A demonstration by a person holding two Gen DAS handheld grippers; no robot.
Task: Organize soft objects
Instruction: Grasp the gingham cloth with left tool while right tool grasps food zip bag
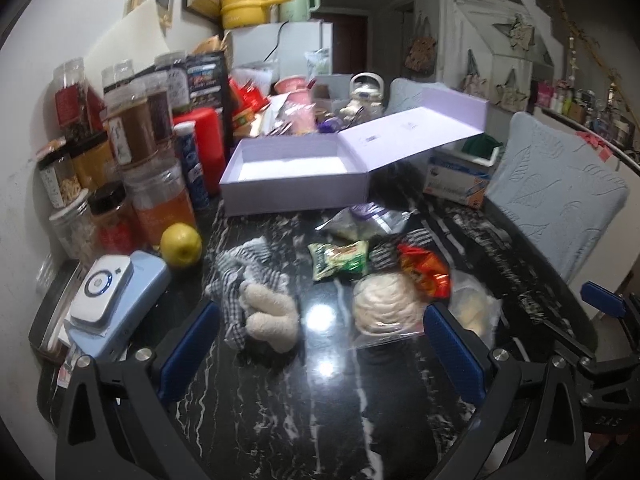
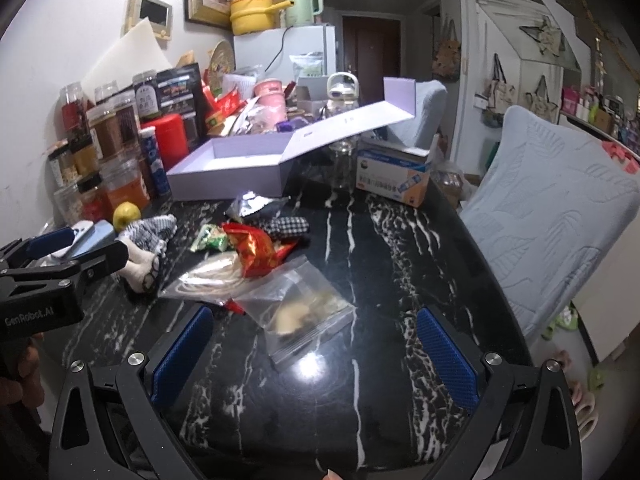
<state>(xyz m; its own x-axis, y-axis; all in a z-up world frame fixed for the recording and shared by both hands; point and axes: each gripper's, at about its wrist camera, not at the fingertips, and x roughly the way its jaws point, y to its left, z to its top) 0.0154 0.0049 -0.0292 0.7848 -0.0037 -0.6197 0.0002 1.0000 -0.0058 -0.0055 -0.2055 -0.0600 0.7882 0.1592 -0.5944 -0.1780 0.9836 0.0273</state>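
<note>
Hovering with jaws spread wide and empty, both left tongs (image 1: 320, 340) and right tongs (image 2: 316, 344), above the black marble tabletop (image 2: 400, 280). Lying jumbled near the open lilac box (image 1: 296, 184): checked cloth (image 1: 244, 272), beige plush toy (image 1: 272, 316), snack packets (image 1: 340, 258), clear bags (image 2: 304, 312). Bag contents staying too blurred for telling.

Both grippers have black angular plastic frames. Each finger carries a textured blue pad (image 1: 454, 350) and silver round screws (image 2: 491, 359). White "GenRobot.AI" lettering (image 2: 29, 317) marks one.
</note>
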